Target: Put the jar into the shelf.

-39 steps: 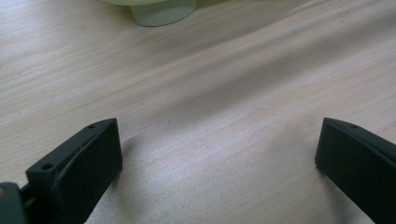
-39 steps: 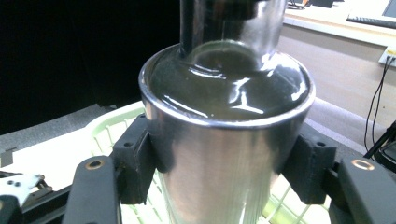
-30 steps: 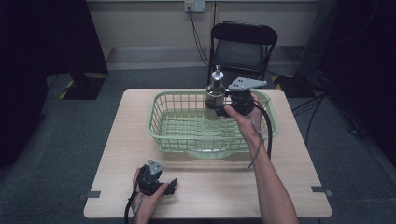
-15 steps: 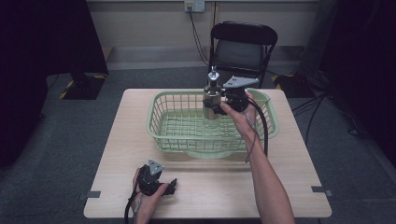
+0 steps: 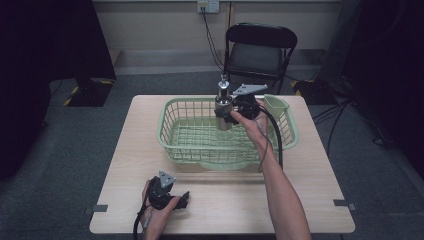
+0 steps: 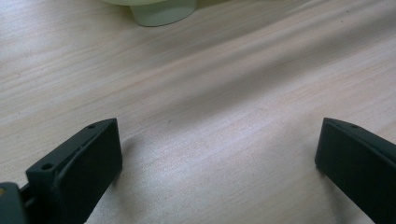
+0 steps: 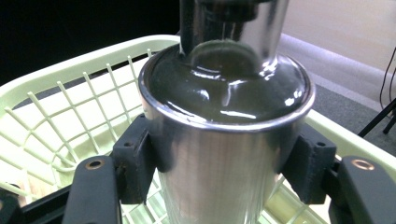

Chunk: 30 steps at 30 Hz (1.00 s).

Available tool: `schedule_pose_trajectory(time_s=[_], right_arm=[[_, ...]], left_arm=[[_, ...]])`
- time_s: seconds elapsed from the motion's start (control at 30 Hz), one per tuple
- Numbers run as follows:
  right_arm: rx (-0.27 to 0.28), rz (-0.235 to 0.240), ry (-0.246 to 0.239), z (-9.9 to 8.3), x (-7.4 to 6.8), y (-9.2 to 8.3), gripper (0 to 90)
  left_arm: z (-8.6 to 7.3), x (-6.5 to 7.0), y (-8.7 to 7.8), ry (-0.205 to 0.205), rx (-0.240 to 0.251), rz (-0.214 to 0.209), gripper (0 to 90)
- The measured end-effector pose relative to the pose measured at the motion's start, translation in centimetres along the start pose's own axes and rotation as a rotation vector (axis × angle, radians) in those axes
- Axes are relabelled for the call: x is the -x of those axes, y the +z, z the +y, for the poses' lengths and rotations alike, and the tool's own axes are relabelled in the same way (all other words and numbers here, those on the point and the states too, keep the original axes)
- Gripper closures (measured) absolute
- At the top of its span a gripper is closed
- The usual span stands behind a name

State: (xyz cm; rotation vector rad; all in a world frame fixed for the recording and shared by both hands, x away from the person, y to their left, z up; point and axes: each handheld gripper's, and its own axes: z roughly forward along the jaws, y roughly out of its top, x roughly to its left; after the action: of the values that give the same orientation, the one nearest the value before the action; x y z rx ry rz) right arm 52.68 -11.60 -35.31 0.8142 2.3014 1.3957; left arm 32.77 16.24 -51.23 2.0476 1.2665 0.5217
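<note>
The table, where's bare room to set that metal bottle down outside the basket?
Bare table: the near strip between the left gripper and right edge, and left of the green basket. The back is crowded: basket, with the right gripper holding the metal bottle.

The table (image 5: 220,210) is evenly lit from overhead, while the room's sides are left in deep darkness. Soft shadows are cast beneath the basket (image 5: 170,125). Bright glare is seen on the steel cup (image 7: 224,154), and near edges are blurred
</note>
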Motion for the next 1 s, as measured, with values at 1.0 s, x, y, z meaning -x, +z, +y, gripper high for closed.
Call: schedule_pose_trajectory(time_s=[1.0], right_arm=[[-0.147,0.023,0.025,-1.2,0.6,2.3,35.2]], left_arm=[[0.0,0.0,0.0,0.002,0.000,0.000,0.3]])
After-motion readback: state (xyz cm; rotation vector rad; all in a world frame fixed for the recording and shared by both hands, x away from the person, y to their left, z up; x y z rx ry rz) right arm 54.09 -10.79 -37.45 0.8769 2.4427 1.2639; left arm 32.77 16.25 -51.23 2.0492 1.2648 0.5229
